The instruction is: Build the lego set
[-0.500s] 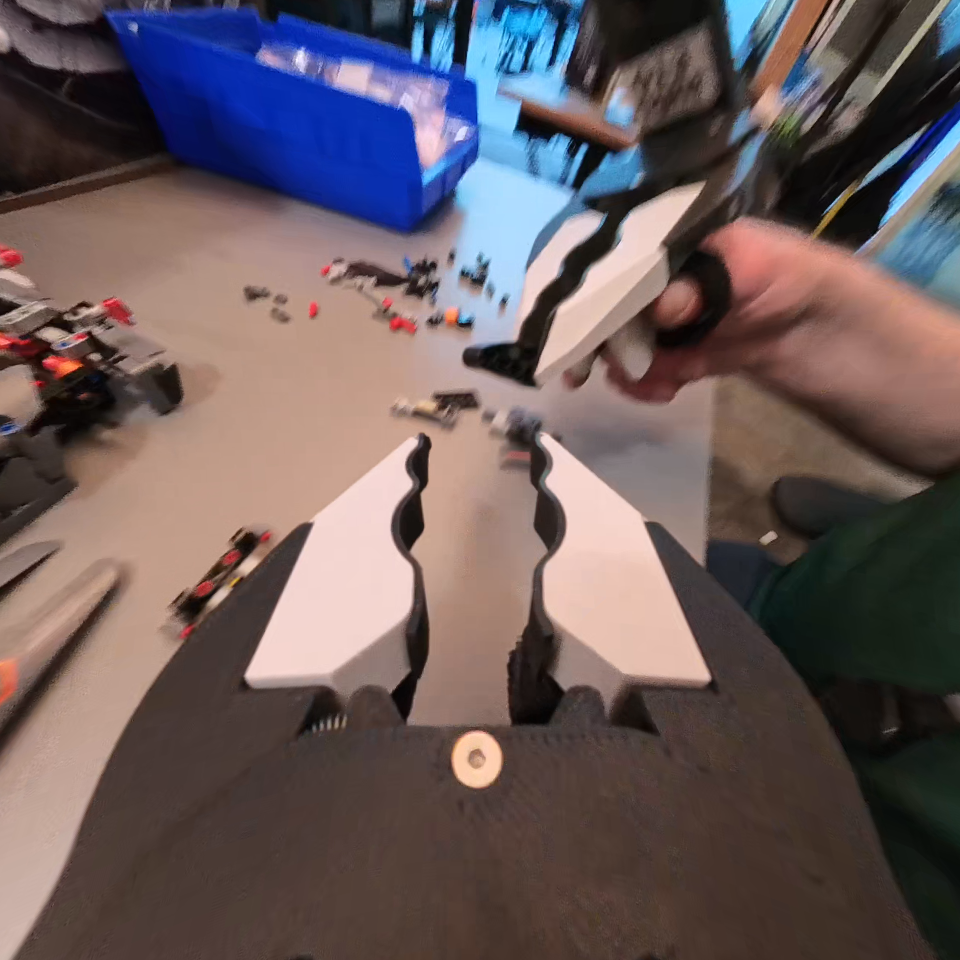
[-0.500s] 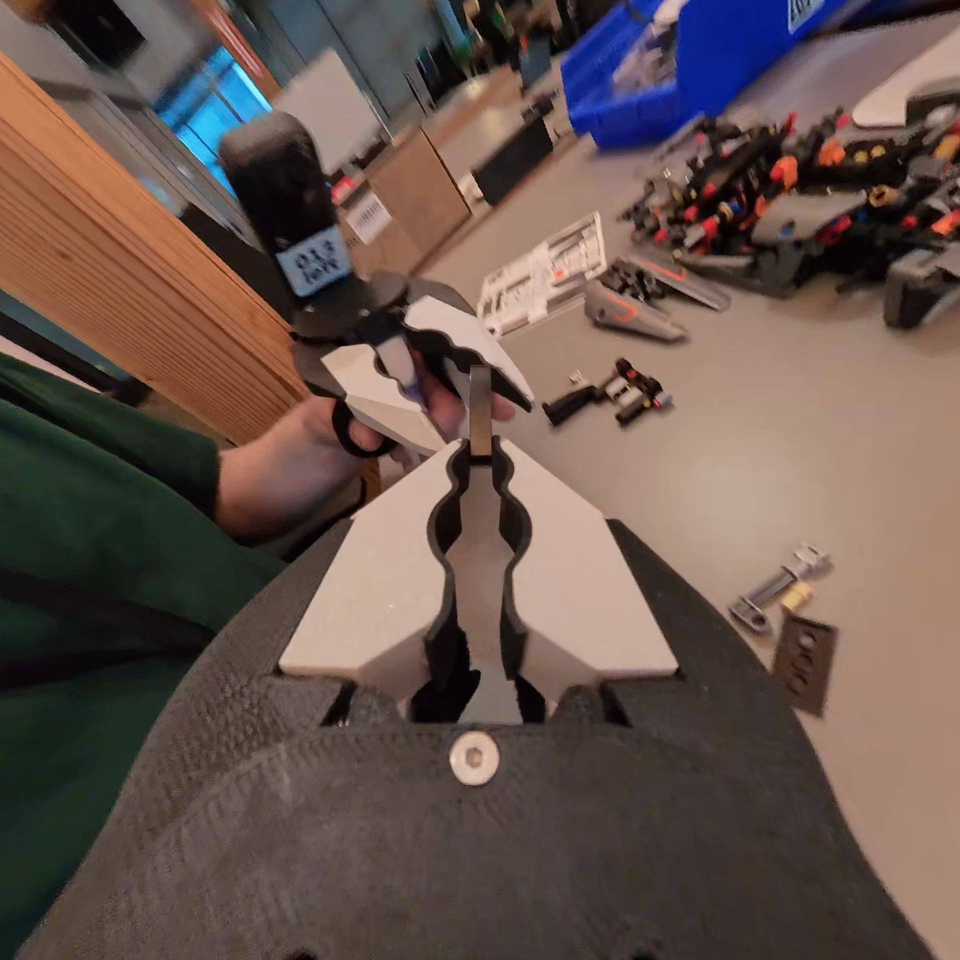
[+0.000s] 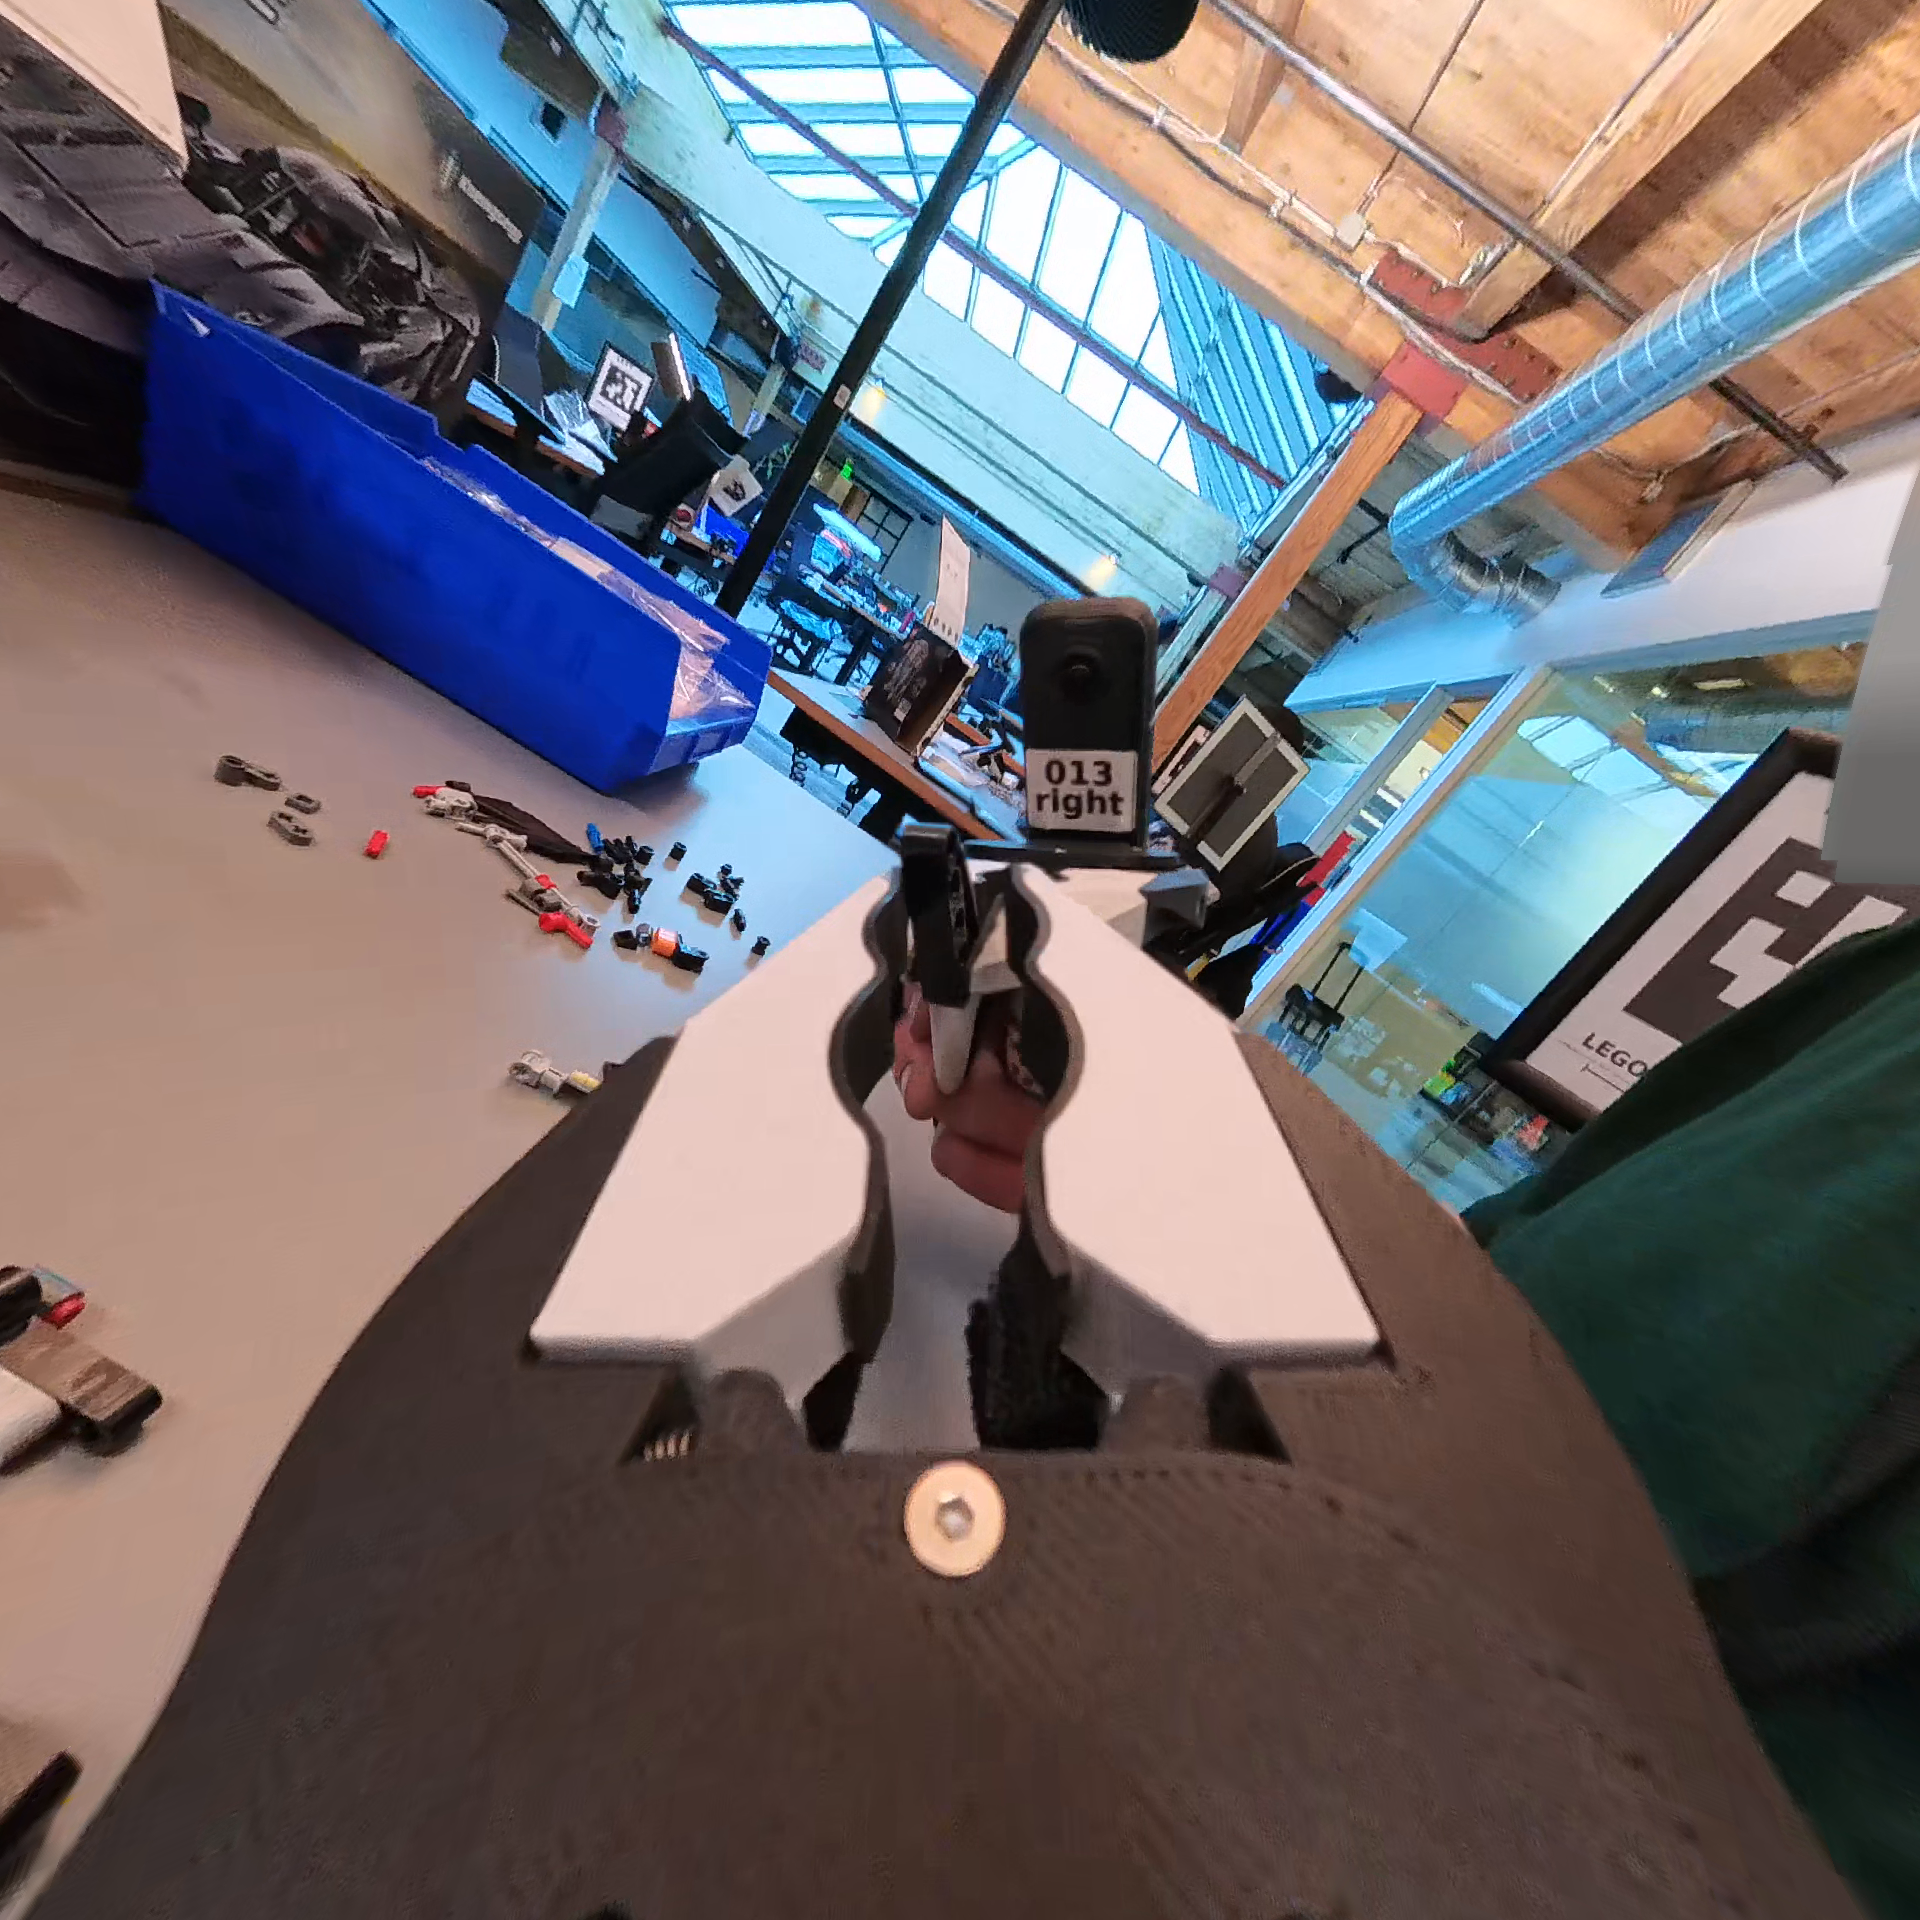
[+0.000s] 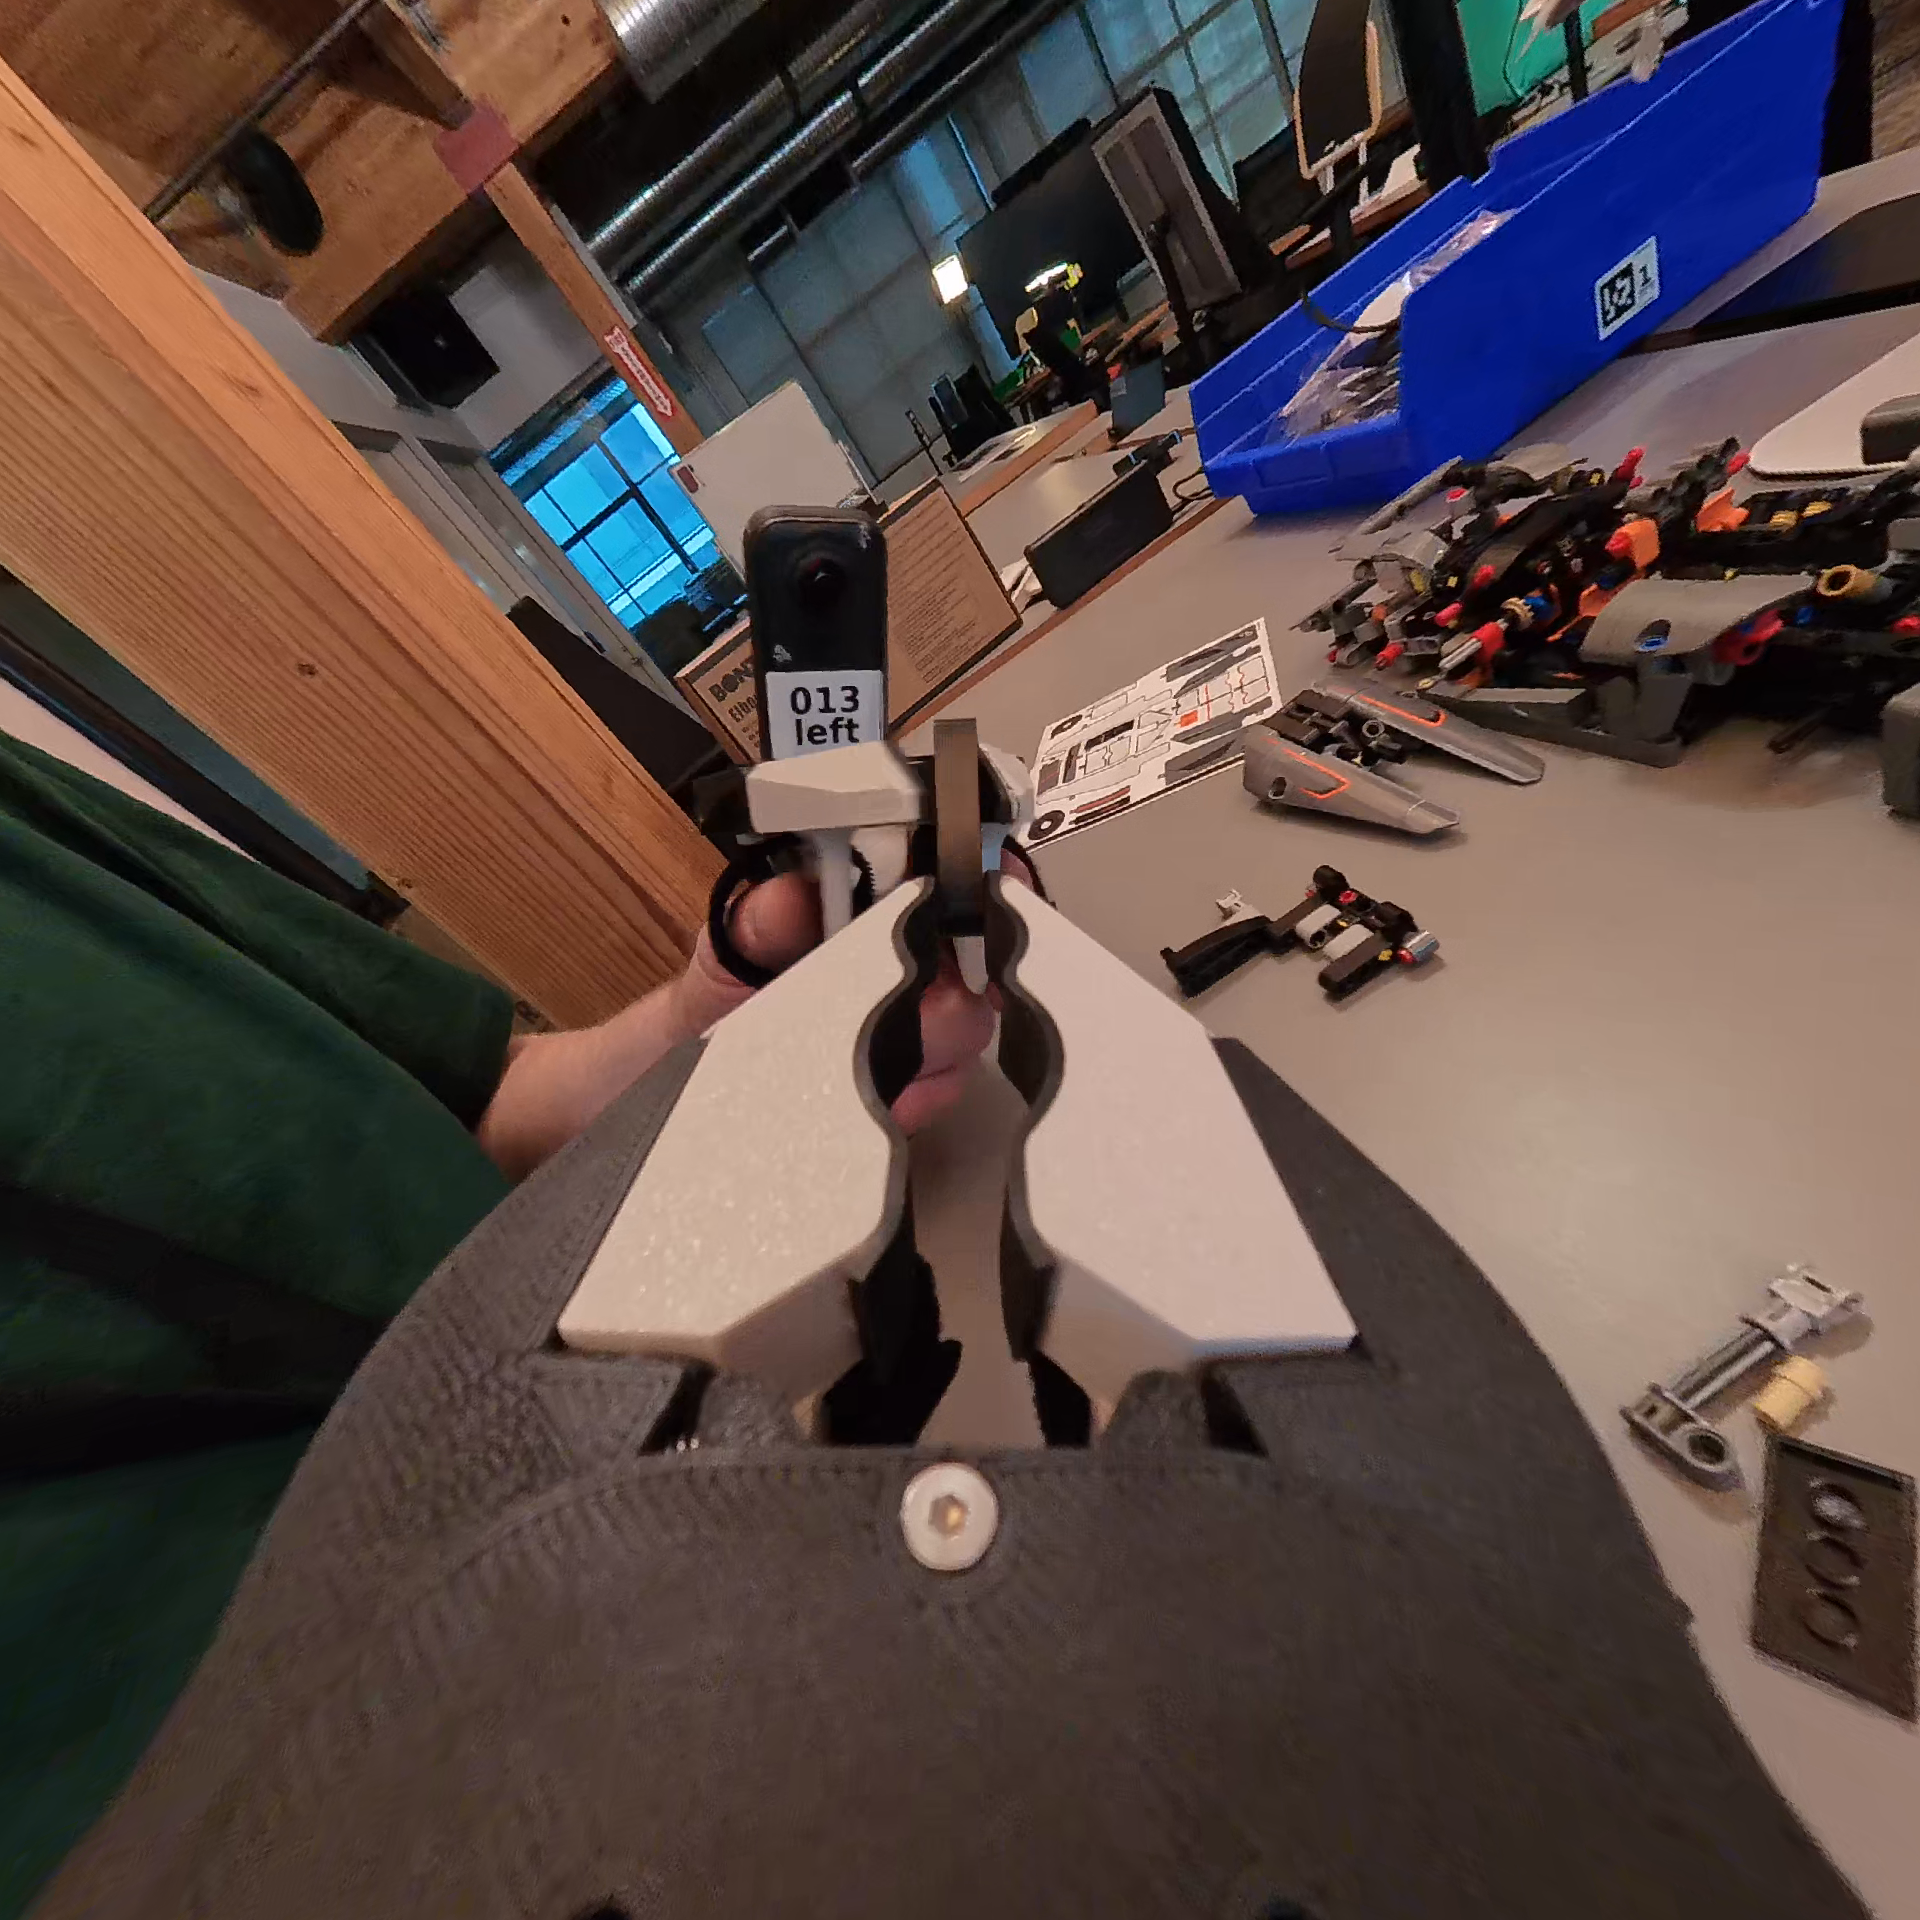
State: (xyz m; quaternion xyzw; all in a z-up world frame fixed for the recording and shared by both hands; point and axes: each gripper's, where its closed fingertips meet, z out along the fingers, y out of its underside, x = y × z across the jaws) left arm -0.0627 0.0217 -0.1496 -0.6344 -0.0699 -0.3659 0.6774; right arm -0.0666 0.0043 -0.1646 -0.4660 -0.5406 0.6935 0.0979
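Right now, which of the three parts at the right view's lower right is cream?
The small cylinder, beside the grey axle; the holed plate is dark.

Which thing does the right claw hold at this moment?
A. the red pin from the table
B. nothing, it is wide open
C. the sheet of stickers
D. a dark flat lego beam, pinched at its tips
D: in the right wrist view the right claw is closed on a dark flat lego beam, which stands up from its tips, lifted above the table.

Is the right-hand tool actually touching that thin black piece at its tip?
Touching. The right wrist view shows the right tool pinching the black piece from both sides, without a gap.
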